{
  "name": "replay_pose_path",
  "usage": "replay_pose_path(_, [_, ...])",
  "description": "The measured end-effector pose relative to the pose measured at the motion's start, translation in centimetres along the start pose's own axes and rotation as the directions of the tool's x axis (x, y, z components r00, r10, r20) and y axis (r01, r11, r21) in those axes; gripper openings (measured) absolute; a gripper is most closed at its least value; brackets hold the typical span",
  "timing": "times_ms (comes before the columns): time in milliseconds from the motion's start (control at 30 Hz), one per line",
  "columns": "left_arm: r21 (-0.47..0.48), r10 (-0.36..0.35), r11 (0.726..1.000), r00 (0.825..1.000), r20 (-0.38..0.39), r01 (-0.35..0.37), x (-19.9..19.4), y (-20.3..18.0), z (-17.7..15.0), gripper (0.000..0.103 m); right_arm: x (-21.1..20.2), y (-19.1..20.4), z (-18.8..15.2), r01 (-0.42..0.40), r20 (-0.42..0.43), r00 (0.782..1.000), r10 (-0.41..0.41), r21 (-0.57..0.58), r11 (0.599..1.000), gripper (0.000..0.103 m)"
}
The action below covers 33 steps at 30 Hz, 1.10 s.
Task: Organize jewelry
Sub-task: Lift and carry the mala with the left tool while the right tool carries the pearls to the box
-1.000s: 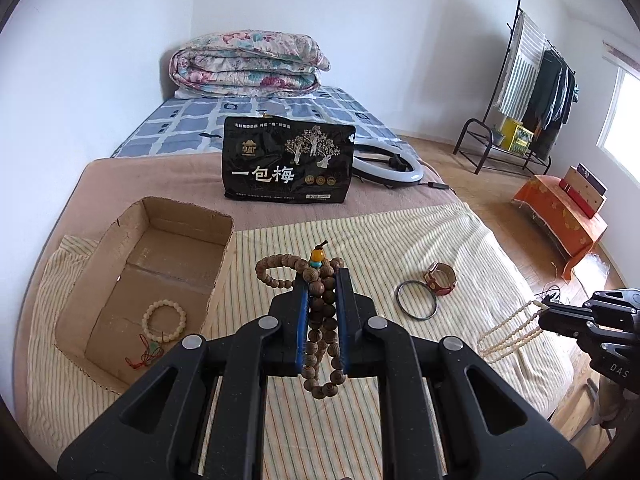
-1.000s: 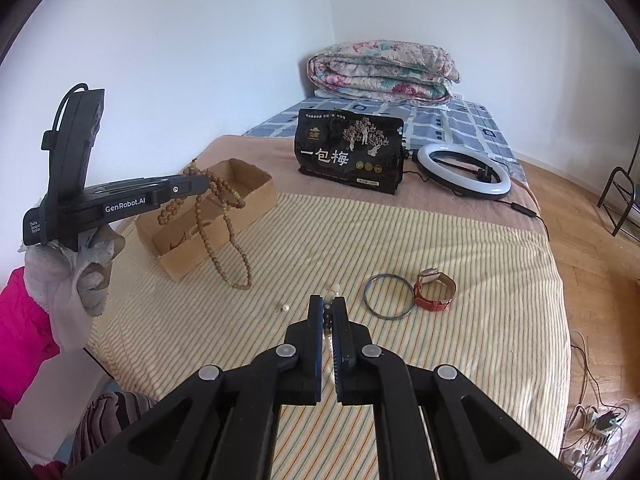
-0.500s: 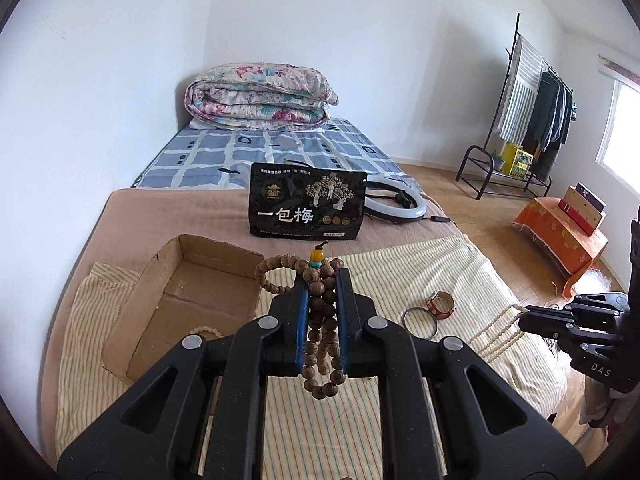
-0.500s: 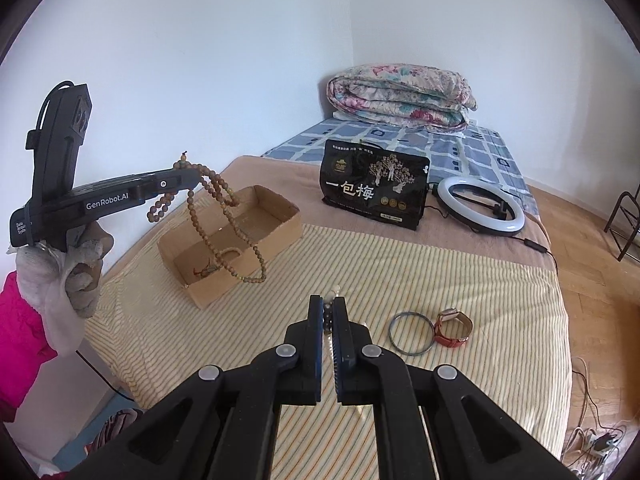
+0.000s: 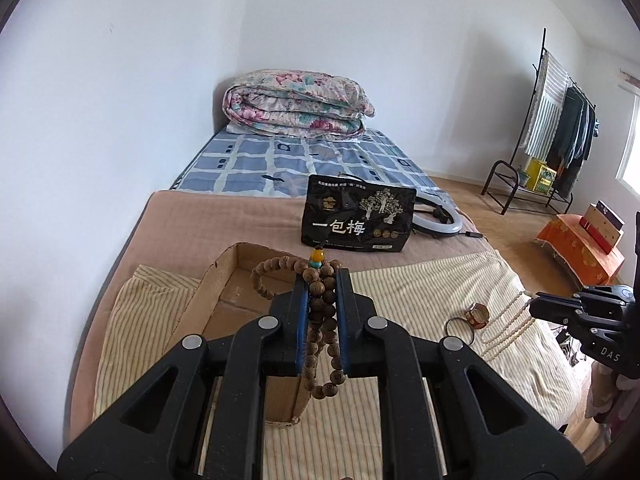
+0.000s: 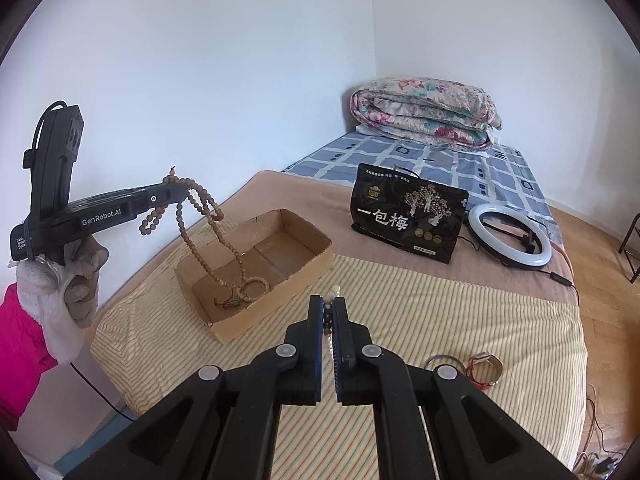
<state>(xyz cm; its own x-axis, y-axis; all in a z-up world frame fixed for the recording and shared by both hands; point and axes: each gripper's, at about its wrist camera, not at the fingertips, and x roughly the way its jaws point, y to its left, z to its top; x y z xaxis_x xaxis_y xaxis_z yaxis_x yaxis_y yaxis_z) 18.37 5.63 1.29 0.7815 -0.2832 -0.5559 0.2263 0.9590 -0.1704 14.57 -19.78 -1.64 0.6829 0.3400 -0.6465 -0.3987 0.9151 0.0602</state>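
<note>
Pink sleeve [image 6: 18, 332] and a pale fuzzy cuff sit at the far left of the right wrist view, where a gloved hand [image 6: 80, 280] holds up the left gripper [image 6: 182, 193]. Its jaws are clamped on a long string of brown wooden beads [image 6: 208, 216], which dangles in loops with its lowest part hanging down into the cardboard box [image 6: 316, 258]. From this gripper's own camera the same beads are bunched between the blue pads, topped by an orange and a turquoise bead. Inside the box a small pale bead bracelet [image 6: 256, 290] and a piece with red and green cord [image 6: 230, 302] lie on the bottom. The box stands on a striped yellow cloth [image 6: 440, 308] spread over the bed.

Further right, the right gripper [image 6: 328, 312] is closed tight on a strand of small whitish beads [image 5: 506, 324]; the left camera shows that strand hanging in several loops from its tips above the cloth. On the cloth to the right lie a thin dark bangle [image 6: 446, 362] and, just beside it, a watch with a reddish-brown strap [image 6: 486, 370]. Behind, a black snack bag [image 6: 408, 218] stands upright, with a ring light [image 6: 510, 236] lying next to it.
</note>
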Motion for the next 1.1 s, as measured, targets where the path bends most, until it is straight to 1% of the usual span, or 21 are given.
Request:
replay_pose_path(400, [-0.026, 0.039, 0.999, 0.999, -0.028, -0.04, 1.0, 4.3, -0.4, 0.01, 4.5, 2.9, 3.1, -0.042, -0.008, 0.999, 0.042, -0.006, 0.999, 0.001])
replay_pose_path(767, [-0.04, 0.06, 0.997, 0.997, -0.054, -0.062, 2.5, 7.6, -1.0, 0.01, 9.9, 4.9, 5.9, -0.062, -0.027, 0.998, 0.063, 0.007, 0.998, 0.002])
replay_pose_path(1100, [-0.041, 0.079, 0.996, 0.993, -0.092, -0.083, 4.4, 9.3, -2.3, 0.01, 15.0, 6.7, 7.5, -0.073, -0.059, 0.996, 0.072, -0.019, 0.997, 0.002])
